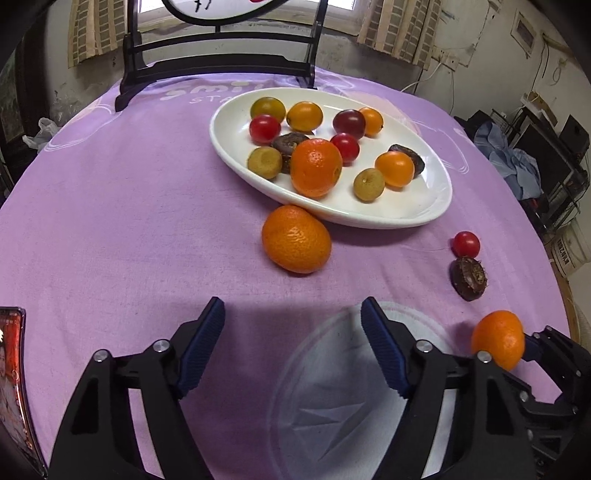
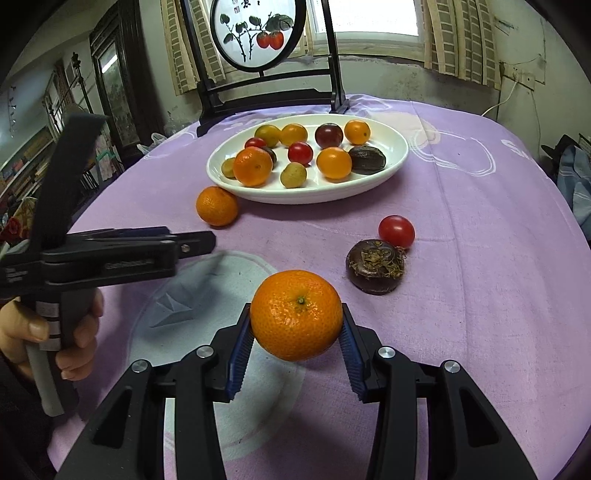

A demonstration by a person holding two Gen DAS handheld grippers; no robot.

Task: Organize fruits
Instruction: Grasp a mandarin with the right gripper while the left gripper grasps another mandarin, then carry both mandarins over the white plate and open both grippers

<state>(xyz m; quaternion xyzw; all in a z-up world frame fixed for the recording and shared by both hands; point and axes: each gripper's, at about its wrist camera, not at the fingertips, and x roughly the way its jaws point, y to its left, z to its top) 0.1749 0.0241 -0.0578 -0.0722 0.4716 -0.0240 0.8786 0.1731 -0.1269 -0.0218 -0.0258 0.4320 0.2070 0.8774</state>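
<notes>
My right gripper (image 2: pixel 297 332) clamps a round orange mandarin with a small green stem scar (image 2: pixel 296 314), its blue ribbed pads (image 2: pixel 240 352) pressing both sides, and the fruit is lifted off the lilac tablecloth (image 2: pixel 480 295). From my left wrist camera that same mandarin (image 1: pixel 498 339) shows at the far right, pinched in the right gripper (image 1: pixel 532 350). My left gripper (image 1: pixel 293 347) hangs with its jaws spread wide and nothing between them, above a pale printed patch on the cloth (image 1: pixel 332 387).

The white oval ceramic dish (image 1: pixel 413 218) sits further back on the table. It holds 1 large mandarin (image 1: pixel 316 166) near its front rim, 3 smaller orange round fruits (image 1: pixel 304 116), 2 red cherry tomatoes (image 1: pixel 264 128), 1 dark purple round fruit (image 1: pixel 348 122), 1 olive-yellow round fruit (image 1: pixel 267 108), 2 dull yellow-brown fruits (image 1: pixel 264 162) and 2 dark brown flattened water chestnuts (image 1: pixel 413 153), one of them partly hidden behind the large mandarin.

Outside the dish, another loose mandarin (image 1: pixel 295 238) lies on the cloth just beside the front rim; I cannot tell whether it touches. Off to the right, a loose red cherry tomato (image 1: pixel 466 243) rests against a dark brown water chestnut with fibrous bits on top (image 1: pixel 468 277).

A black wooden stand with a round painted screen (image 2: pixel 258 33) is behind the dish.
</notes>
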